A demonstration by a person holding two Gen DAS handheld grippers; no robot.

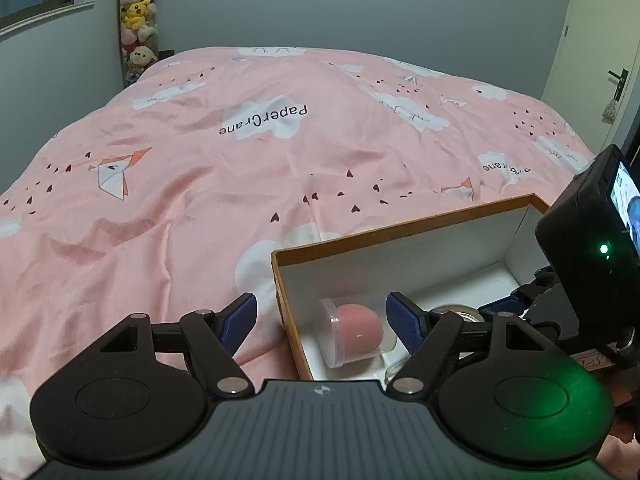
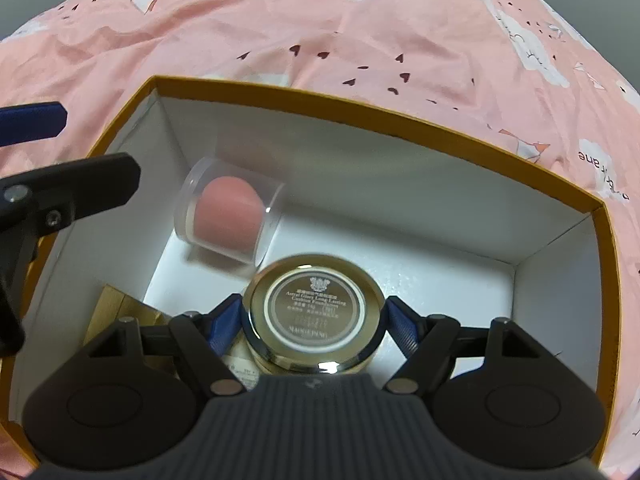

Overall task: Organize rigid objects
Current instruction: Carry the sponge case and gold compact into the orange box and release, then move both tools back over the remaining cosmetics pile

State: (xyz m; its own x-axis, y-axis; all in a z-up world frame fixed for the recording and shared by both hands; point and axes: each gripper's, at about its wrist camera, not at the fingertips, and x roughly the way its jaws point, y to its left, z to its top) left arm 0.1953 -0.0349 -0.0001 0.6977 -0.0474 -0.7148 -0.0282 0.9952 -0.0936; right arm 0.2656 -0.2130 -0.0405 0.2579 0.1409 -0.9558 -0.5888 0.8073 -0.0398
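An open cardboard box (image 2: 360,114) with orange rim and white inside lies on the bed; it also shows in the left wrist view (image 1: 400,226). Inside lies a clear case with a pink sponge (image 2: 230,214), also seen in the left wrist view (image 1: 356,330). My right gripper (image 2: 314,320) is shut on a round gold cushion compact (image 2: 316,312), held inside the box, label facing the camera. A gold item (image 2: 116,308) lies at the box's left. My left gripper (image 1: 322,318) is open and empty, straddling the box's left wall.
A pink printed bedcover (image 1: 240,160) spreads across the whole bed. A column of plush toys (image 1: 138,20) stands at the far left corner. A door (image 1: 600,60) is at the right. The right gripper's camera (image 1: 588,232) sits beside the box.
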